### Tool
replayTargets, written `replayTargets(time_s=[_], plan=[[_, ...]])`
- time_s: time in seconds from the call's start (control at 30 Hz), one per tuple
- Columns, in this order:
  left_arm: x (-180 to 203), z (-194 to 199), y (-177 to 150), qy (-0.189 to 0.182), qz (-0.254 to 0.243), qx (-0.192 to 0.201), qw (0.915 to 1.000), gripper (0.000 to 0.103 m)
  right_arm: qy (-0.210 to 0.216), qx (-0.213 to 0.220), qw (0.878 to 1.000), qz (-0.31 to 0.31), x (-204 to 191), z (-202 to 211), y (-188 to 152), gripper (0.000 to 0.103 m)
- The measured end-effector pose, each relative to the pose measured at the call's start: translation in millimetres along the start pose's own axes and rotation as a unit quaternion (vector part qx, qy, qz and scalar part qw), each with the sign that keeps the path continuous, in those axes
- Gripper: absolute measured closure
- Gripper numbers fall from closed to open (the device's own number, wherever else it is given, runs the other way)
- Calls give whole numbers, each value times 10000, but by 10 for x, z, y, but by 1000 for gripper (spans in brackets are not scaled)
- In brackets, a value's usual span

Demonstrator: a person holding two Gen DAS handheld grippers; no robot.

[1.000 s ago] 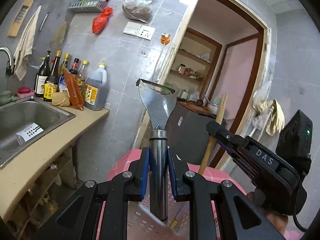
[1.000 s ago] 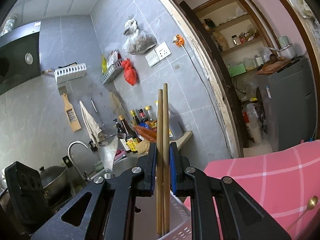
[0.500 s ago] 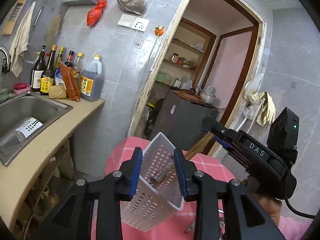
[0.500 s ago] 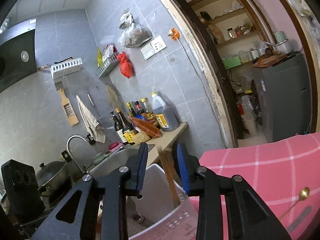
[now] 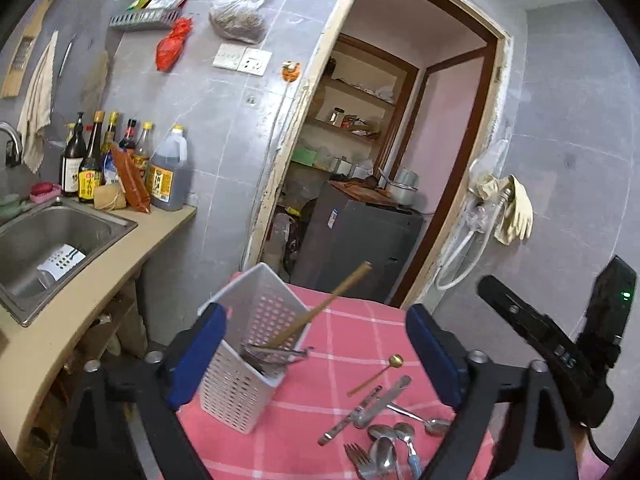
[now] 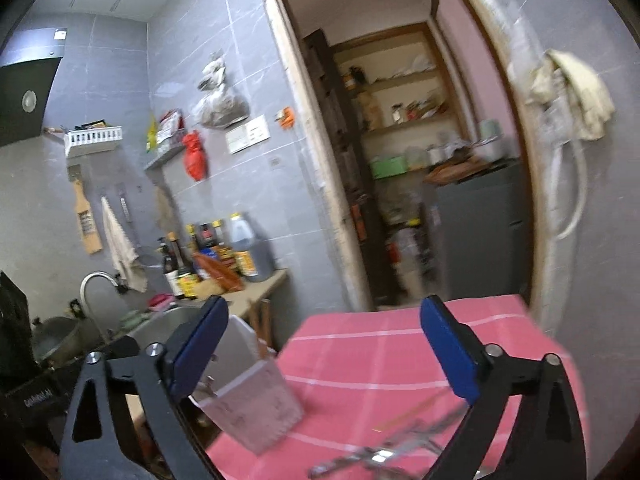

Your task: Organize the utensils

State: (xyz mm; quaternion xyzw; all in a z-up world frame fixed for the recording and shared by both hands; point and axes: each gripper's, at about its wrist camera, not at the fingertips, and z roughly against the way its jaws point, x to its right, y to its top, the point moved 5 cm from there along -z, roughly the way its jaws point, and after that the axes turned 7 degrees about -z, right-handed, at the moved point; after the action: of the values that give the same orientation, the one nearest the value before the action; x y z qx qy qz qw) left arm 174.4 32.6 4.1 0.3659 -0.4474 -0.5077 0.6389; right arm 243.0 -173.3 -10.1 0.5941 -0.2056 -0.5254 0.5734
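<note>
While both claws, left claw point(image 5: 316, 360) and right claw point(image 6: 324, 344), are just opening wide and empty, wooden chopsticks point(image 5: 320, 306) are leaning toward two o'clock inside the white perforated plastic basket point(image 5: 240, 392).

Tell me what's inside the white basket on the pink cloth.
In the basket a pair of chopsticks leans out to the right, above a metal utensil lying across the opening. The walls hide the lower parts and anything at the bottom.

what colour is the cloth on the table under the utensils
Pink with thin white check lines; the tablecloth shows sharpest in the left wrist view.
</note>
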Motion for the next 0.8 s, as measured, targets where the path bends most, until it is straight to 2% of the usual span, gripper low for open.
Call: replayTargets(time_s=[0.03, 0.1, 0.4, 0.63, 0.8], plan=[[51, 28, -17, 18, -31, 25, 10000, 5, -112, 59, 9999, 31, 62, 104, 7, 1], [161, 78, -67, 38, -102, 77, 9999, 1, -321, 169, 9993, 87, 147, 269, 29, 1], [483, 83, -385, 22, -313, -59, 9995, 0, -1073, 275, 9938, 31, 575, 756, -115, 1], [549, -81, -695, 154, -284, -350, 9989, 0, -1373, -134, 9903, -157, 900, 729, -389, 1], [569, -272, -987, 150, -215, -888, 9957, 0, -1451, -689, 9862, -395, 1160, 591, -652, 1]])
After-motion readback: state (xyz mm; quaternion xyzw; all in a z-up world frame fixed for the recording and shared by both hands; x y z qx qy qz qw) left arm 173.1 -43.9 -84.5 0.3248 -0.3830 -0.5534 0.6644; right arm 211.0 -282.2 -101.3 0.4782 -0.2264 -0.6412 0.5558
